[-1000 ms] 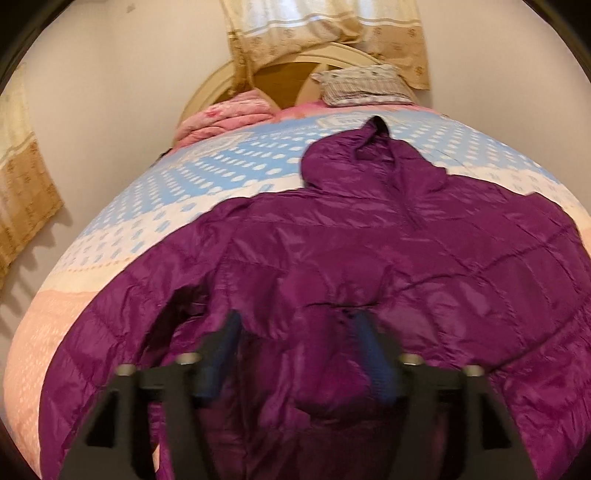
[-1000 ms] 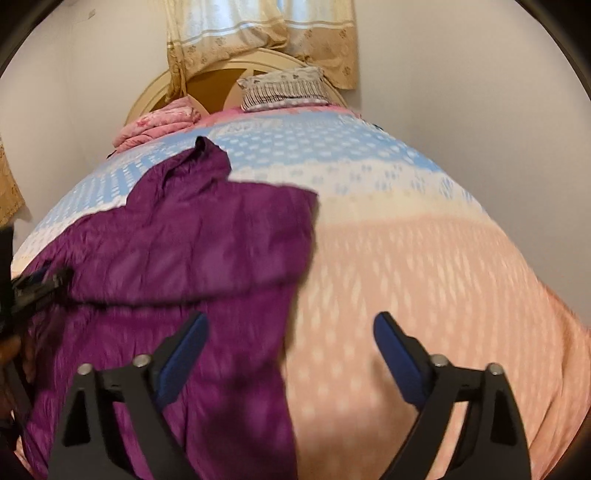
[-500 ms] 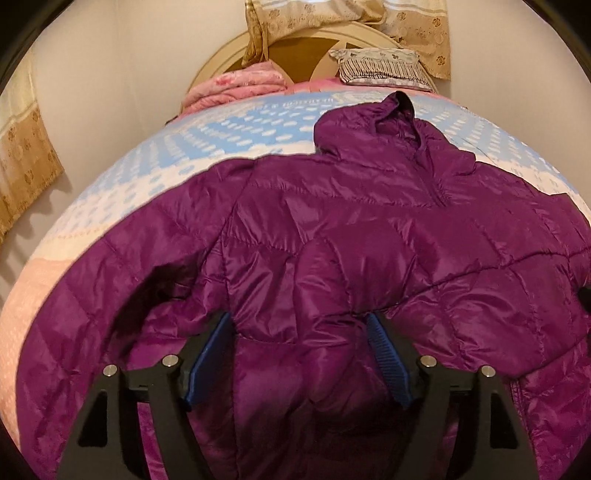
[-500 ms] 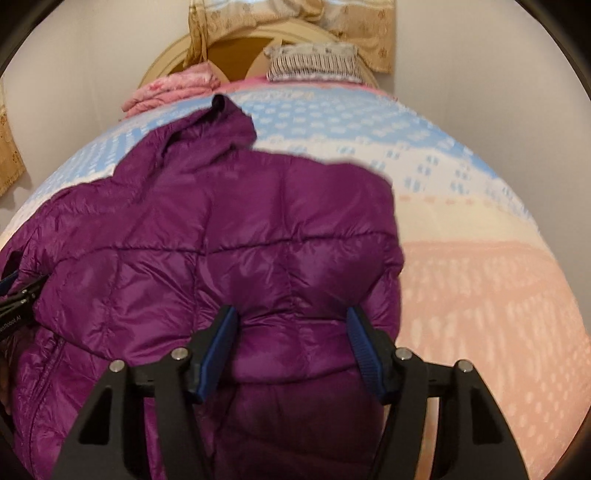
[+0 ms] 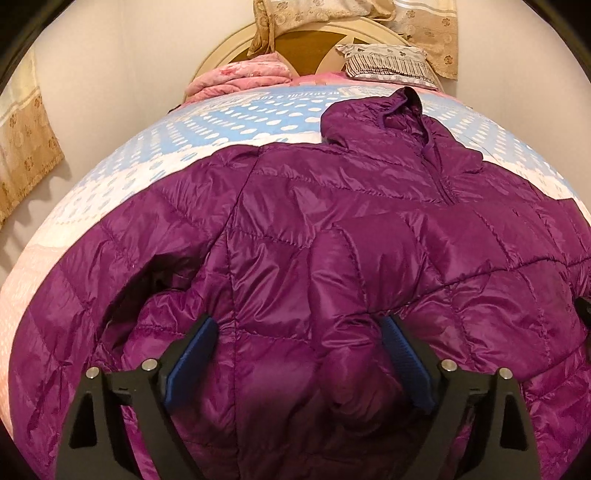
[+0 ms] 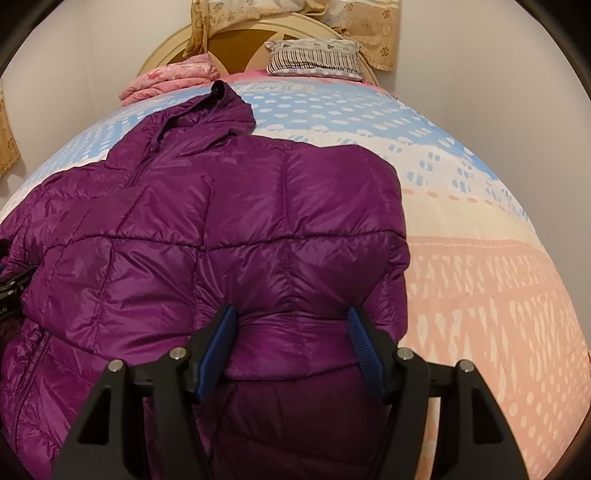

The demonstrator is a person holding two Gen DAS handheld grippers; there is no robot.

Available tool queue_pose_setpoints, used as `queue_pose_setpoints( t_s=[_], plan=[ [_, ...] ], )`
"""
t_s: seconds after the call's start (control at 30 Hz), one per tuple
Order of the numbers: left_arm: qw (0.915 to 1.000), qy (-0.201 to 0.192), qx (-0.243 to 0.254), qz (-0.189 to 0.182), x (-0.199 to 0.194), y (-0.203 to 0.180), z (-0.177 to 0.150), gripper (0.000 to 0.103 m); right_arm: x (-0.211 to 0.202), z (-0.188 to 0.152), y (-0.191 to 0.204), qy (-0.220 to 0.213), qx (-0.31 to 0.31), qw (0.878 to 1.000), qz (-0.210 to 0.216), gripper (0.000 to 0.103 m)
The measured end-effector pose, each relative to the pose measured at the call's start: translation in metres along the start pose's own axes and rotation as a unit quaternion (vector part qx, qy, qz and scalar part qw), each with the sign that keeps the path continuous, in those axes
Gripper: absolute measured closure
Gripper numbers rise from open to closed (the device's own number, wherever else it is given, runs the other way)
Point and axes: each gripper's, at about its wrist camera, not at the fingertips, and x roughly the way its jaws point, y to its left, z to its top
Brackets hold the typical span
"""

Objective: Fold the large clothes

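Two grippers, low in each frame, sit down on the purple jacket [image 5: 332, 229]. Left gripper [image 5: 303, 354]: jaws opening wide, puffy fabric bulging between the blue pads, no pinch visible. Right gripper [image 6: 288, 339]: jaws part spread, straddling the edge of a folded-over panel; pads [image 6: 218, 339] alongside the fabric, not clearly pressing, so I read no grip. Jacket lies across the bed [image 6: 498, 295], filling the centre of the left view and the left and centre of the right view, hood [image 6: 221, 110] toward the headboard, one side already folded inward. Judgement: a fold is being laid down. Best to let go only once the layer lies flat, press the air out, and keep edges aligned, since slick padding likely springs back. Farther up: pink quilt [image 5: 240, 77], striped pillow [image 5: 388, 62], curtain [image 5: 424, 22].
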Motion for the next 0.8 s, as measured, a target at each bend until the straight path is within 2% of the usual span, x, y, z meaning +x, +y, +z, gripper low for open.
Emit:
queue_pose_setpoints(
  t_s=[0.3, 0.43, 0.53, 0.67, 0.8],
  plan=[
    [1.0000, 0.002, -0.004, -0.002, 0.000, 0.001, -0.001, 0.009, 0.000, -0.001, -0.002, -0.001, 0.003, 1.000, 0.002, 0.035],
    [0.9997, 0.009, -0.011, -0.018, -0.003, 0.006, -0.001, 0.009, 0.001, 0.000, -0.002, 0.002, 0.001, 1.000, 0.000, 0.033],
    [0.9993, 0.010, -0.016, -0.032, -0.017, 0.018, -0.007, 0.009, 0.003, 0.001, -0.001, 0.002, 0.003, 1.000, 0.000, 0.032],
    [0.9990, -0.010, 0.001, -0.043, -0.043, 0.033, -0.019, 0.009, 0.003, 0.002, -0.001, 0.002, 0.002, 1.000, -0.002, 0.030],
    [0.9992, -0.025, 0.003, -0.032, -0.067, 0.060, -0.025, 0.009, 0.004, 0.002, -0.001, 0.001, 0.005, 1.000, 0.000, 0.028]
  ],
)
